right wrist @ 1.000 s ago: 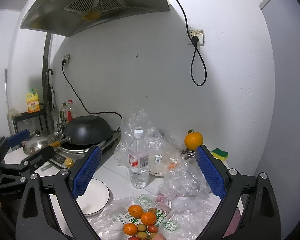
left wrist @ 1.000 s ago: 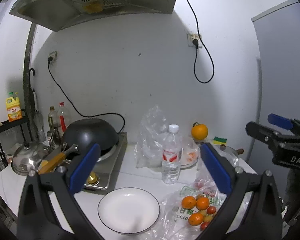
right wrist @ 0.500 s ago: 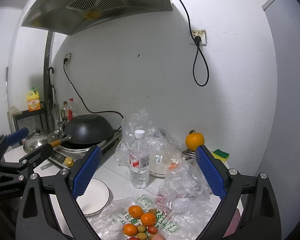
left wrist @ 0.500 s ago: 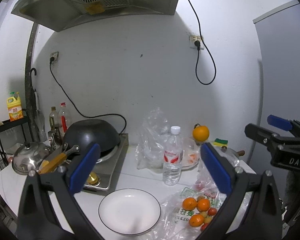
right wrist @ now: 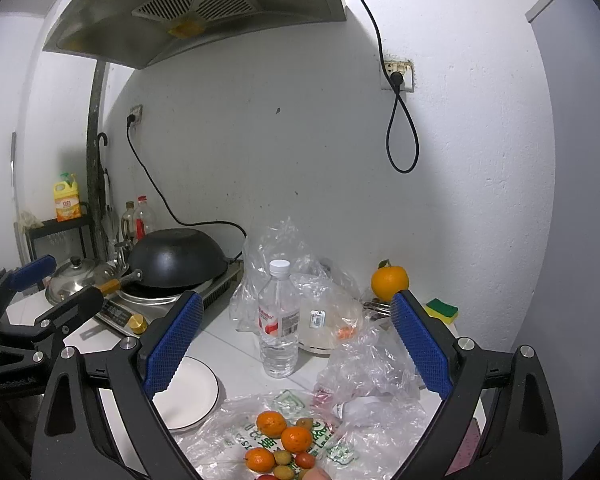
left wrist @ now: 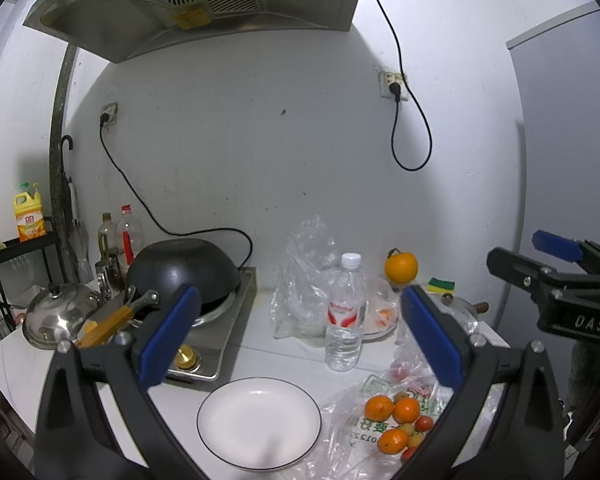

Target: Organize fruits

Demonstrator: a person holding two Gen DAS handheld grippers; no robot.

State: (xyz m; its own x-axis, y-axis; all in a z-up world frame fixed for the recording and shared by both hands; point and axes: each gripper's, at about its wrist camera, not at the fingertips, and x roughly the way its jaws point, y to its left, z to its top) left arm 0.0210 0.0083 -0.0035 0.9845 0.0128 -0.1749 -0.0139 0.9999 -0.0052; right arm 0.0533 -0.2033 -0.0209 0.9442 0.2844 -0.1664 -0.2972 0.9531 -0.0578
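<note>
Left wrist view shows the left tool held above the white tabletop with its blue pads spread wide apart and nothing between them. Below it, a pile of small fruits lies on a flattened plastic bag: three round tangerines with smaller pale and red ones beside them. The pile sits under the tool's right-hand pad, low in the view, just right of an empty white plate. The fruits are round, so no long axis can be told; the pile itself runs roughly toward the near edge of the tabletop. A water bottle stands upright beyond the plate, and a single orange sits further back, stem up.

From the right wrist view, the right tool also hangs with its pads far apart and empty. The fruits lie between its fingers, near the bottom edge, with the plate to their left.
</note>
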